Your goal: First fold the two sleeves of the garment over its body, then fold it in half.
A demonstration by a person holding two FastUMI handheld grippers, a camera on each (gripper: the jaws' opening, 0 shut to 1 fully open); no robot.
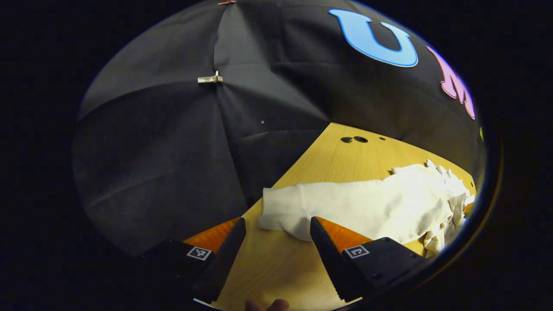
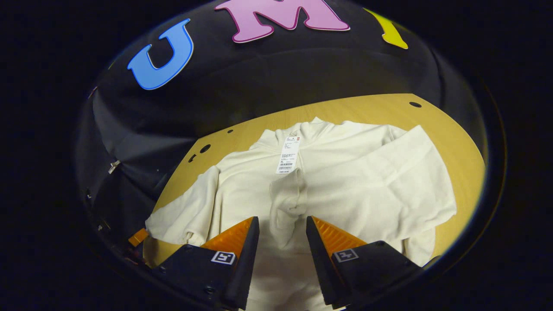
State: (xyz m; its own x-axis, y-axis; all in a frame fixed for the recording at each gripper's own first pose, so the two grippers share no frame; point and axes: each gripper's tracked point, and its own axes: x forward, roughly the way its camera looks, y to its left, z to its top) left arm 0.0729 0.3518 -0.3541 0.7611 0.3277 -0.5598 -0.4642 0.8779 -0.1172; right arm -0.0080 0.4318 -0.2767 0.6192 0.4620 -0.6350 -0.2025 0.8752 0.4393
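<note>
Left gripper (image 1: 277,235): jaws apart, nothing between them, hovering over bare table (image 1: 276,268); the sleeve (image 1: 285,207) cuff lies just ahead, edging toward the right finger, with the rest of the garment (image 1: 389,203) trailing off to the right. Right gripper (image 2: 283,235): jaws apart, over the garment body (image 2: 345,181), with a folded-in sleeve cuff (image 2: 288,203) lying in the gap just ahead of the tips, not clamped. In the right gripper view the left-hand sleeve (image 2: 185,216) lies spread out to the side, a tag (image 2: 288,155) sits near the collar, and the right-hand side is folded over the body.
</note>
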